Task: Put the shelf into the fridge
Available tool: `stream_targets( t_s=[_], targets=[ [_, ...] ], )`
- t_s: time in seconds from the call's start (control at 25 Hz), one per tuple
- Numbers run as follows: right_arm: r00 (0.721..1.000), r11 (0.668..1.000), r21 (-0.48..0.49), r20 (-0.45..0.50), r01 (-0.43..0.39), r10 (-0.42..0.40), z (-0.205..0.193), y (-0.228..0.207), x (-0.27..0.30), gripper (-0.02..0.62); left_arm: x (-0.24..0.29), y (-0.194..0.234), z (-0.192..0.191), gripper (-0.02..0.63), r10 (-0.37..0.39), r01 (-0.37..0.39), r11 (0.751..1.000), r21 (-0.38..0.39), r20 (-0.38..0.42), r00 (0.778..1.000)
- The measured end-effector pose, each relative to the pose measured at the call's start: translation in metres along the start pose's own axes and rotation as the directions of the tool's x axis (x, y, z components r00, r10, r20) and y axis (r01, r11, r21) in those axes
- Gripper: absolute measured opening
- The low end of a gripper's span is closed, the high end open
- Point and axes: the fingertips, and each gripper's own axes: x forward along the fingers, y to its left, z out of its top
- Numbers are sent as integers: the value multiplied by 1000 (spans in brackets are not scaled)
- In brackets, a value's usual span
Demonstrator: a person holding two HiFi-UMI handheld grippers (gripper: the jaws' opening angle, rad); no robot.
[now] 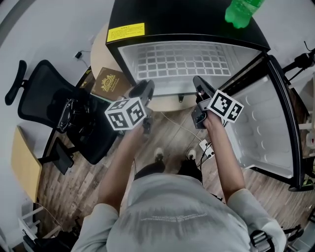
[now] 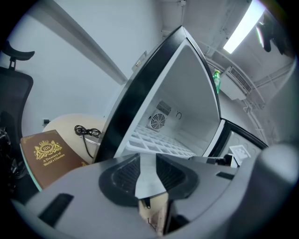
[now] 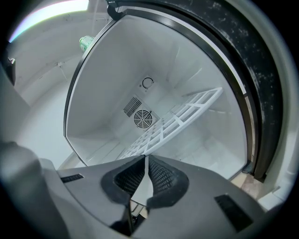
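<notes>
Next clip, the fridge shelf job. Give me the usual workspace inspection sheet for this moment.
Surface: wooden floor under the person's feet.
Job's things: white shelf sits inside the black fridge; door wide open.
Clutter: green bottle on the fridge top; brown book on a round table.
Grippers: left gripper jaws apart at the shelf's front edge; right gripper jaws nearly together, seemingly pinching that edge.
Cables: black cord on the table; white power strip with leads on the floor by the feet.
Surroundings: black office chair to the left; white walls.
</notes>
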Motion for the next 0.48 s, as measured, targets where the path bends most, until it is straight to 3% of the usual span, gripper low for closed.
stream_targets(
  t_s=[0.48],
  targets=[
    [999, 999, 14, 11, 39, -39, 8, -5, 17, 37, 9, 0, 5, 94, 18, -18, 1000, 3, 24, 1000]
  ],
)
